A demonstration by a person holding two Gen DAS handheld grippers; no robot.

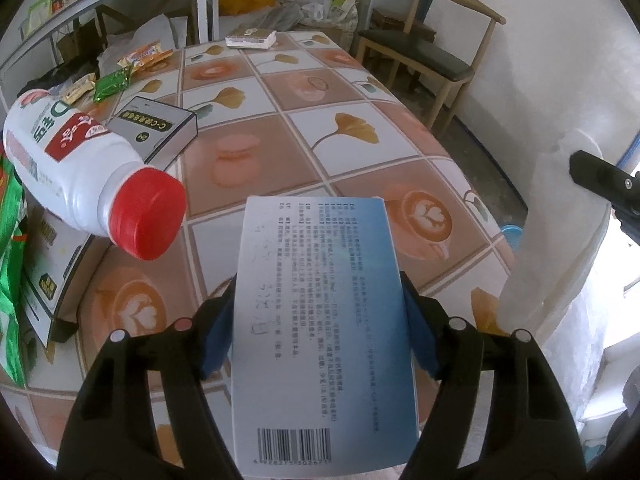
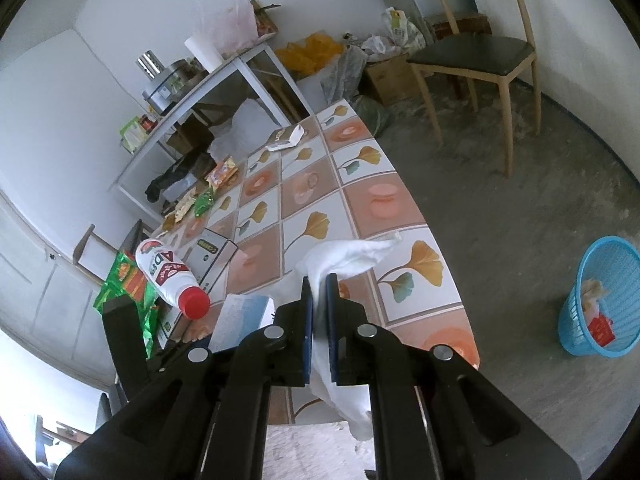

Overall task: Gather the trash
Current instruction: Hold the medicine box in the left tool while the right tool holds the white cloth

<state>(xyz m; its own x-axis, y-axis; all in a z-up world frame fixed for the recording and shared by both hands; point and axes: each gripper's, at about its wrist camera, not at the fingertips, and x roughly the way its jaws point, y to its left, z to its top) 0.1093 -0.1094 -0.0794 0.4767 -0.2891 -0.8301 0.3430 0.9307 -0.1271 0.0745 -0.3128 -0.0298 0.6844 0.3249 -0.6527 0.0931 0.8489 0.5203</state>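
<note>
Both loaded: left gripper (image 1: pixel 320 336) clamped across blue carton (image 1: pixel 320 320), right gripper (image 2: pixel 319 312) pinching white tissue (image 2: pixel 348 254). Blue basket (image 2: pixel 600 304) on floor, far right (right nearer).

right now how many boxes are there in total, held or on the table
4, maybe more hidden: blue-white box in left gripper; grey box by the bottle; cardboard box under that bottle; flat box at the table's far end.

a wooden chair (image 2: pixel 476 56) stands on the floor beyond the table (image 1: pixel 280 92), beside a metal shelf (image 2: pixel 200 92).
</note>
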